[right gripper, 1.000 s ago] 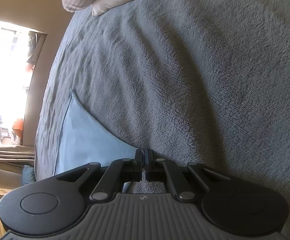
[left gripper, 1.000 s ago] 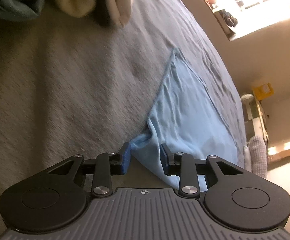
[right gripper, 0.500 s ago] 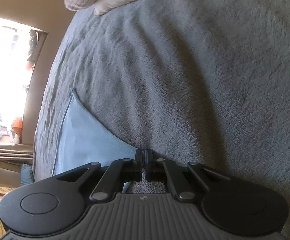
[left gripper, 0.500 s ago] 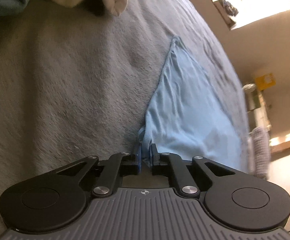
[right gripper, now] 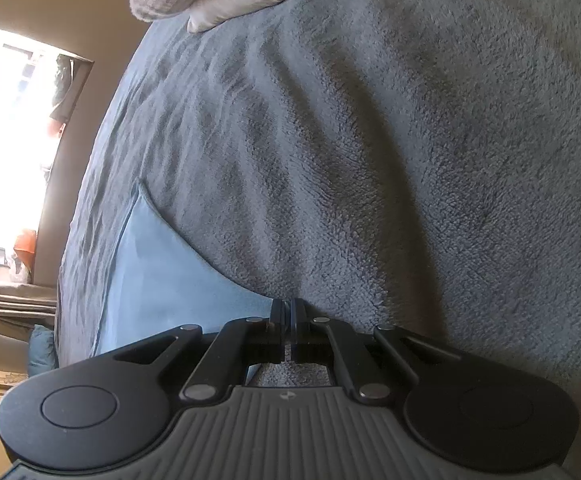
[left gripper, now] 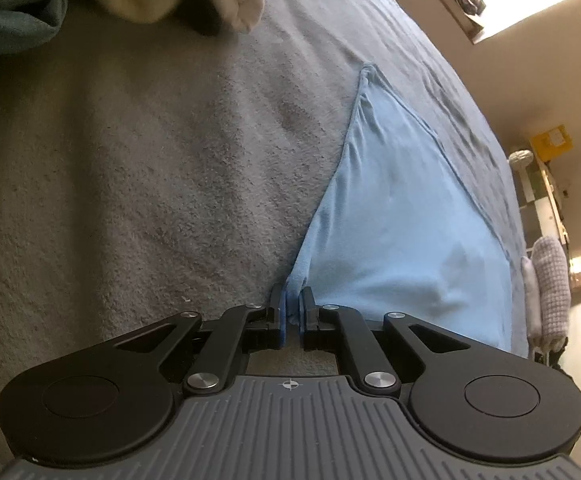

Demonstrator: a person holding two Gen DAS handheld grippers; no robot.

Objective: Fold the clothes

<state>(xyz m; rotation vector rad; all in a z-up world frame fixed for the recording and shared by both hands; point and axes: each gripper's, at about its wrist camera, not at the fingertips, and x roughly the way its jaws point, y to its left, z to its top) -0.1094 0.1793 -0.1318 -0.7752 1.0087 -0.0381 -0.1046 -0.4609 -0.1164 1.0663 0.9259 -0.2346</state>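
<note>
With the light blue garment [left gripper: 402,216] spread on the grey blanket [left gripper: 150,184], the left gripper [left gripper: 290,312] and right gripper [right gripper: 289,316] each pinch a near corner, so uneven lifting could slip thin fabric free.

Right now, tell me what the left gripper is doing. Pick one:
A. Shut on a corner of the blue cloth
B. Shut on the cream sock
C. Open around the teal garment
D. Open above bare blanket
A: in the left wrist view the left gripper has its jaws pinched together on a bunched corner of the blue cloth, which spreads away over the grey blanket.
</note>
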